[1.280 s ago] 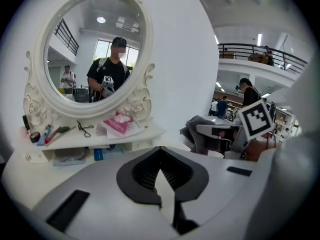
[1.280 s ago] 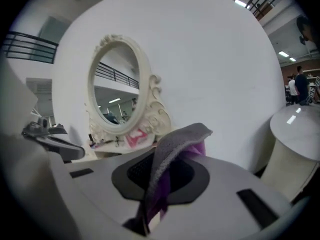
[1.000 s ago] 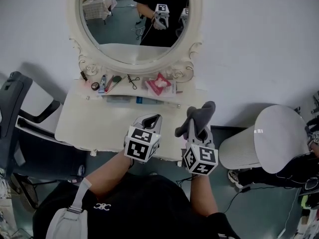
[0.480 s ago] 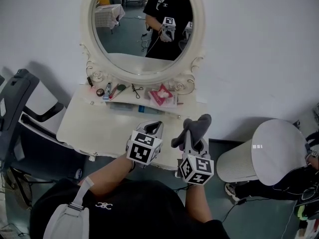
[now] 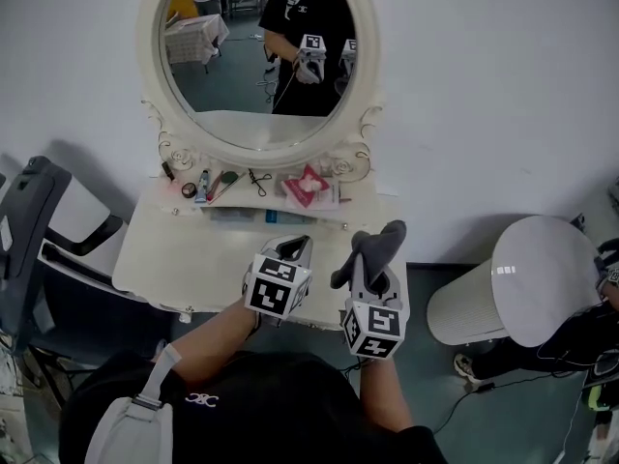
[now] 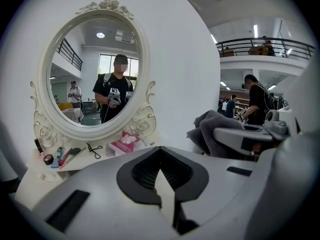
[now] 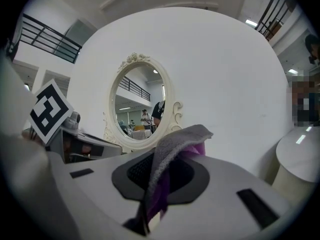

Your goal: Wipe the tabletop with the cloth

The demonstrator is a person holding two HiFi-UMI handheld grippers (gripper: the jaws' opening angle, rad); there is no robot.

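Cloth pinched in my right hand-held gripper, lower centre, raised near the tabletop edge, presumably ready for wiping; left hand-held gripper pressed together, empty.

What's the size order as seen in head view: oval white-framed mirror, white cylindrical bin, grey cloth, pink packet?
1. oval white-framed mirror
2. white cylindrical bin
3. grey cloth
4. pink packet
The cloth is held up nearer the camera, so its lead over the packet is unsure.
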